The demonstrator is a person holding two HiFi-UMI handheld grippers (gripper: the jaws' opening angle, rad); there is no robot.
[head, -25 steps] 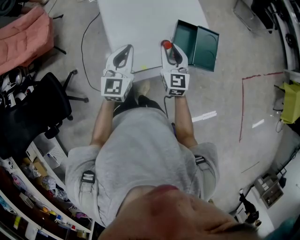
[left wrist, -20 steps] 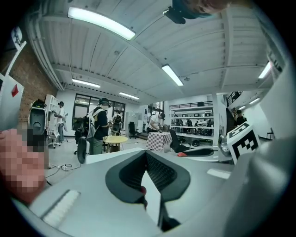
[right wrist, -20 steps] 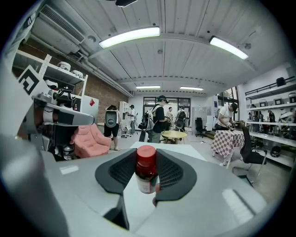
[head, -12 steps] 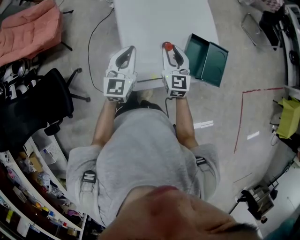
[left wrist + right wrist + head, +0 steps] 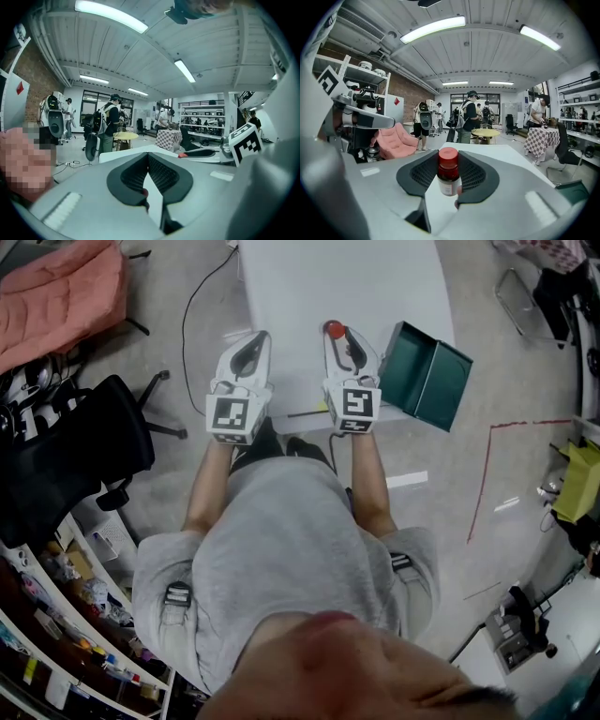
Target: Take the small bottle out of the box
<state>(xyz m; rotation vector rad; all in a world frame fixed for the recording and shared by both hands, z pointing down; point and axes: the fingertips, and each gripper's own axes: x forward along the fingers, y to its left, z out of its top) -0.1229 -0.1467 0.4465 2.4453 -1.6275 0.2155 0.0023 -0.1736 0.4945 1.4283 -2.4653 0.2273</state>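
The small bottle (image 5: 333,330) with a red cap and white label stands upright between the jaws of my right gripper (image 5: 337,336), which is shut on it over the white table (image 5: 375,277). In the right gripper view the bottle (image 5: 449,180) fills the gap between the black pads (image 5: 480,178) of the right gripper (image 5: 449,160). The open green box (image 5: 427,379) sits at the table's right front corner, a short way right of that gripper; its corner (image 5: 574,190) shows low on the right. My left gripper (image 5: 253,337) hovers beside it, shut and empty (image 5: 148,155).
A black office chair (image 5: 84,456) and a pink seat (image 5: 56,296) are on the floor to the left. A cable (image 5: 192,324) runs by the table's left side. Red tape (image 5: 483,474) marks the floor on the right. Several people stand far behind the table.
The right gripper with the bottle has drawn away from the green box, and the gap between them has widened. The left gripper keeps its place beside it.
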